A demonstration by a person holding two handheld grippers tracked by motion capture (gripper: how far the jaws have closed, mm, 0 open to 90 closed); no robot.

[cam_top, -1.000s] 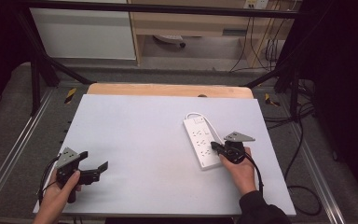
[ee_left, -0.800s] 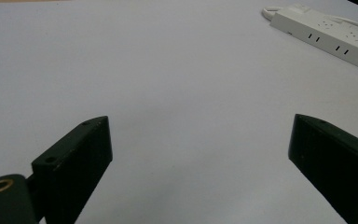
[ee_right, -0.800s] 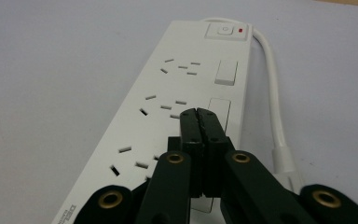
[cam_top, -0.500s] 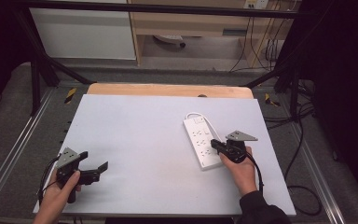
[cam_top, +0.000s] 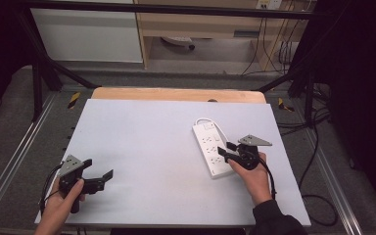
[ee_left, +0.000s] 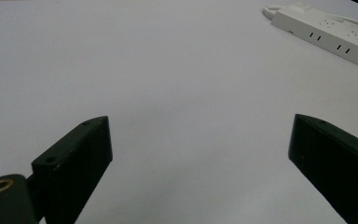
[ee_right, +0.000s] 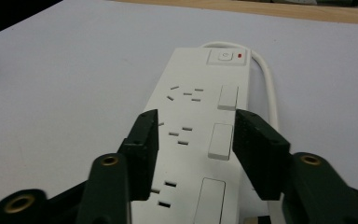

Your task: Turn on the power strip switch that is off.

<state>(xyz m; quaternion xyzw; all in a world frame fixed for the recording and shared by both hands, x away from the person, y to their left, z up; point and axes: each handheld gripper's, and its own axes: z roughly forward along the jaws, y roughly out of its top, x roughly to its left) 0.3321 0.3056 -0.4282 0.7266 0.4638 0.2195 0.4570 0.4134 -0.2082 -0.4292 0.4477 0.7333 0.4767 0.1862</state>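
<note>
The long white plastic power strip (cam_top: 212, 150) lies flat on the right half of the pale grey table top (cam_top: 147, 142), its long axis running from the near edge away and slightly left, switch end and white cord (cam_top: 214, 125) farthest. Going left to right: the left gripper (cam_top: 103, 179) rests well apart near the table's front-left corner, jaws wide over bare surface. The right gripper (ee_right: 193, 149) hovers over the strip's near end; its jaws have just been opening, socket face between them, ungripped.

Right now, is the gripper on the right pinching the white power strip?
Cannot tell. In the right gripper view the right gripper, whose jaws have just been opening, hangs over the power strip with nothing between them, but no view shows a gap or contact underneath.
</note>
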